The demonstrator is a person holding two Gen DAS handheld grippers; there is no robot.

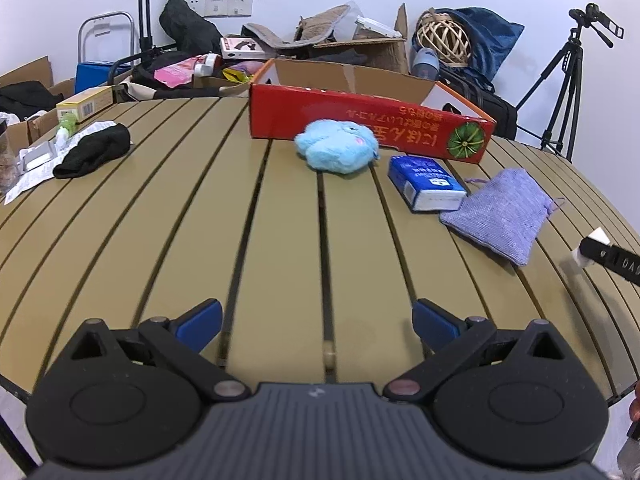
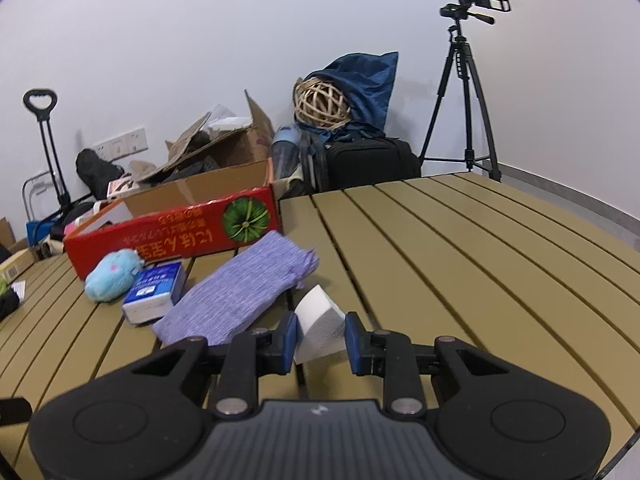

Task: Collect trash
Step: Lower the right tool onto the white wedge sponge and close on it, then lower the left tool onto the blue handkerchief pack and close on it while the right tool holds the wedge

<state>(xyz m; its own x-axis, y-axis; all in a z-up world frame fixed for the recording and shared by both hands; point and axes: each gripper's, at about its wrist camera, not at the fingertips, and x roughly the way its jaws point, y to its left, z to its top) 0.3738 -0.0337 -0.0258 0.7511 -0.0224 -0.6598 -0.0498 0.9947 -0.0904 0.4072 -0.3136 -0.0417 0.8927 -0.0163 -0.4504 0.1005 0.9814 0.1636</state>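
Right wrist view is showing the right gripper clamping its two blue pads on one white paper wad, which is sitting just above the slatted table at the near edge of one purple knitted pouch. One blue-and-white tissue pack is lying just beside the pouch on its left, touching or nearly touching it, and one light blue plush toy is lying beside the pack, in front of one red cardboard box with its flaps standing open. One black tripod is standing beyond the table's far corner, and one woven rattan ball is resting on one dark blue bag against the wall.

Left wrist view is showing the left gripper hanging over a bare stretch of the table with its two fingers wide apart and nothing between them. From this side the same single toy, pack, pouch and box are lying in a row toward the far right, and the wad is showing at the right edge, gripped in the black tip of the other tool. One black cloth is lying at the far left on one sheet of paper.
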